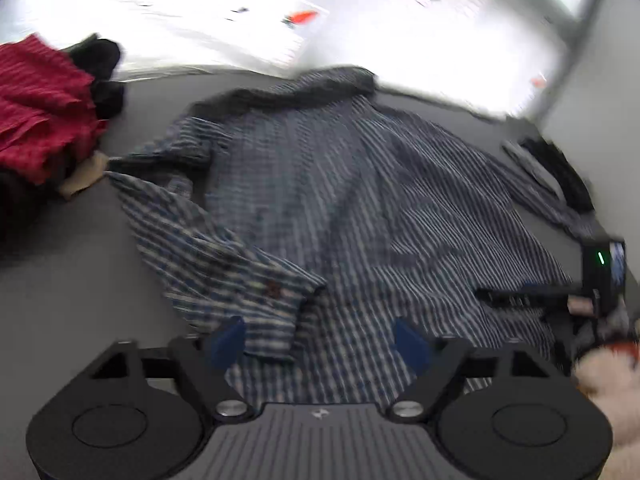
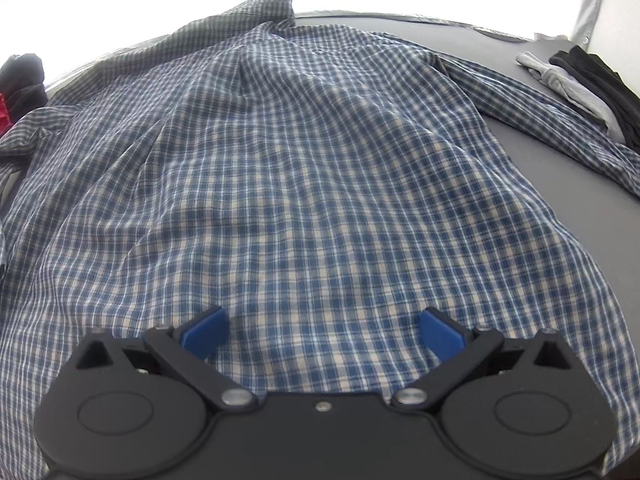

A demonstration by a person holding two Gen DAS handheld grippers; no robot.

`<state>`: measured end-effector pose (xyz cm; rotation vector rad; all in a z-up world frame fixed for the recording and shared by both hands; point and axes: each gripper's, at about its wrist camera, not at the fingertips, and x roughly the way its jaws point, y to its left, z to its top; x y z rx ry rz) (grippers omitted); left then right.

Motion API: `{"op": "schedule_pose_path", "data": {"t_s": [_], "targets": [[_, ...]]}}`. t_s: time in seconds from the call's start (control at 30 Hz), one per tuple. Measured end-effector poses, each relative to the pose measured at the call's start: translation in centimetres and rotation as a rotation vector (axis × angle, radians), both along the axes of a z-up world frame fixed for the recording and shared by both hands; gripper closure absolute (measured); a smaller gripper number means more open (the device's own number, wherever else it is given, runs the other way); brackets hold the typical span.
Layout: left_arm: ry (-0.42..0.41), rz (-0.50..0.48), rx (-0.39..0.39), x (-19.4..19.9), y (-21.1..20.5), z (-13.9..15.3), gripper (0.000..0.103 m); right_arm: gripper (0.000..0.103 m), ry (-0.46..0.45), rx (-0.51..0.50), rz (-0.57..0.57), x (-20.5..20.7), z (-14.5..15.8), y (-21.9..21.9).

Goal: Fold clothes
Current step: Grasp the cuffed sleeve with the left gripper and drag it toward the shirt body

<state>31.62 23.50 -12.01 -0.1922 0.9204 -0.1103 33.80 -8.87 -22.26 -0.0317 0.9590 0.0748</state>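
A blue checked shirt [image 2: 304,184] lies spread out on the gray table [image 1: 72,272], back side up, with its collar at 12 o'clock and its bottom edge near both grippers. The left gripper [image 1: 320,338] has its blue fingers wide apart with nothing between them, and it hangs just above the bottom edge, with a folded-over sleeve [image 1: 224,256] at about 10 o'clock from it. The right gripper [image 2: 322,330] is wide apart too, holding nothing, and the shirt fills the view from 9 o'clock round to 3 o'clock. To fold well, I think each gripper should pinch one layer near an edge, lift gently, and lay the sides over the middle without bunching. A red garment [image 1: 40,108] sits at 10 o'clock and folded dark clothes [image 2: 592,80] at 2 o'clock.
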Motion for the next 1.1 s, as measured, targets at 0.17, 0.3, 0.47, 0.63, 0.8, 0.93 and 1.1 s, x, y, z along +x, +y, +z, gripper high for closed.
{"op": "schedule_pose_path", "data": {"t_s": [0.17,0.3,0.47,0.63,0.8,0.93,1.1], "targets": [[0.042,0.291,0.012,4.1,3.2,-1.1,0.012,0.0,-0.027,0.004,0.021,-0.2,-0.1,-0.2],[0.141,0.421,0.01,7.8,5.2,-3.7,0.012,0.0,-0.046,0.007,0.019,-0.5,-0.2,-0.2],[0.233,0.532,-0.144,9.8,7.2,-5.6,0.022,0.0,-0.065,0.009,0.006,-0.8,-0.2,-0.1],[0.22,0.48,0.074,10.1,6.1,-4.8,0.088,0.0,-0.071,0.011,-0.004,-0.8,-0.3,-0.2],[0.05,0.46,0.364,7.6,7.0,0.6,0.091,0.0,-0.076,0.011,-0.008,-0.9,-0.3,-0.3],[-0.113,0.286,0.836,4.4,5.3,3.7,0.091,0.0,-0.084,0.012,-0.01,-1.0,-0.3,-0.2],[-0.031,0.066,1.034,1.4,4.8,-0.1,0.064,0.0,-0.087,0.01,-0.019,-0.8,-0.3,-0.1]]}}
